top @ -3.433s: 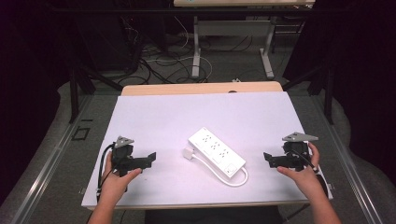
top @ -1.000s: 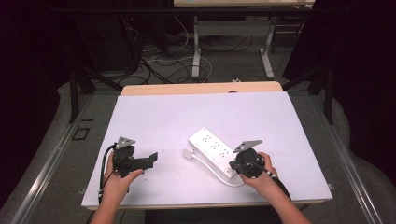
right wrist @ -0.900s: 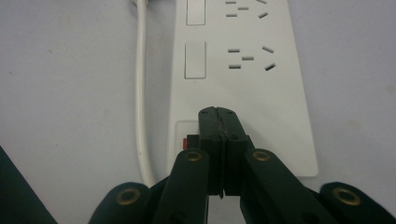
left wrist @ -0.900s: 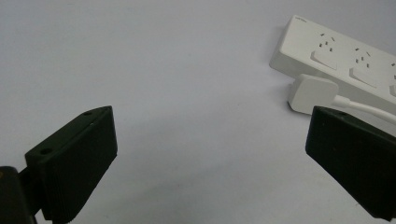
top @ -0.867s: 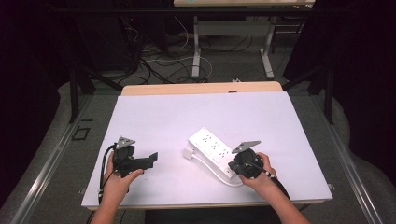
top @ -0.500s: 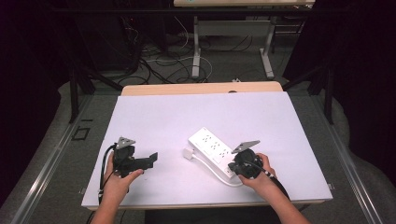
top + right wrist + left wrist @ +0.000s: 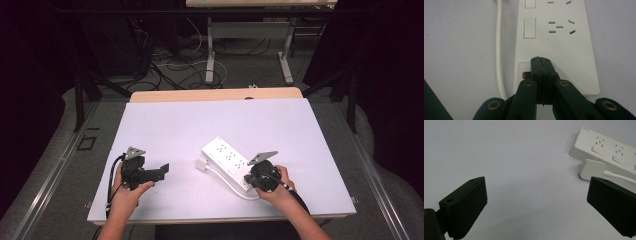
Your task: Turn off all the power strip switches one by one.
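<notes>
Right gripper view: right gripper (image 7: 541, 61) fully closed, tips on the power strip's (image 7: 564, 42) red switch (image 7: 523, 74). Left gripper (image 7: 535, 202) wide open, holding nothing, over the surface (image 7: 511, 165).

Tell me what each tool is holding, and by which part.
Nothing is held. The left tool stands open over the bare table. The right tool is shut, its tip on the power strip at the red switch.

A white desk (image 7: 165, 125) is sitting over a wooden edge (image 7: 215, 94). Behind it, cables (image 7: 172, 62) are trailing across the grey floor (image 7: 65, 150), and what may be another table's metal legs (image 7: 210, 50) are standing there.
</notes>
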Demonstrator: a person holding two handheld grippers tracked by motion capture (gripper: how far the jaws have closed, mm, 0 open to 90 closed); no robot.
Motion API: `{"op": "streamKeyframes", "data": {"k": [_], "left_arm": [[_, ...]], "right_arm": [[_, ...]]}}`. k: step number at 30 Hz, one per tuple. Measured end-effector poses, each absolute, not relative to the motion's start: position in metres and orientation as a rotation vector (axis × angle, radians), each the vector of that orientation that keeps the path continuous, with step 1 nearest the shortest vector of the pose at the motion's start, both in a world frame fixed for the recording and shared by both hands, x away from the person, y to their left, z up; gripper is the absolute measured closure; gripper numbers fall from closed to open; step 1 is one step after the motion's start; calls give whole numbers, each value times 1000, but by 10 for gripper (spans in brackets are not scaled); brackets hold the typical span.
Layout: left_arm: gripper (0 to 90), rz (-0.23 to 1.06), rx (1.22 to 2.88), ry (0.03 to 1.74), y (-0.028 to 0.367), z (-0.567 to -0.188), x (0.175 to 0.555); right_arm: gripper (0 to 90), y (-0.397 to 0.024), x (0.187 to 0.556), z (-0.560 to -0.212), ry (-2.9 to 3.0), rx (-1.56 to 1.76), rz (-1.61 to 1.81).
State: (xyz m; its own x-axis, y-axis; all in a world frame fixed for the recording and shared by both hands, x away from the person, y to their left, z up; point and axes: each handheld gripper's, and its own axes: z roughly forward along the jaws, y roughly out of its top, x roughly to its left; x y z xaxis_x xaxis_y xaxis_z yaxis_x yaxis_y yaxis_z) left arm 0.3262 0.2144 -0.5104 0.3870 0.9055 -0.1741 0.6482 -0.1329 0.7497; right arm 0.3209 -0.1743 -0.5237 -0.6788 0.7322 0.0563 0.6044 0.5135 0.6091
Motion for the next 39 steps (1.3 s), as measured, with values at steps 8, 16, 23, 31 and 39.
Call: {"op": "streamKeyframes", "data": {"k": [8, 16, 23, 31, 39], "left_arm": [[30, 417, 1874, 1345, 216, -510, 326], [32, 423, 1870, 1347, 217, -510, 326], [33, 425, 1864, 1346, 217, -510, 326], [35, 422, 1867, 1348, 218, -509, 326], [37, 423, 1862, 1350, 218, -509, 326]], "right_arm": [[900, -175, 319, -521, 2536, 1156, 914], [900, -177, 318, -522, 2532, 1169, 950], [900, -177, 318, -522, 2535, 1171, 939], [900, -176, 318, -521, 2528, 1166, 949], [900, -173, 319, -518, 2526, 1165, 958]]}}
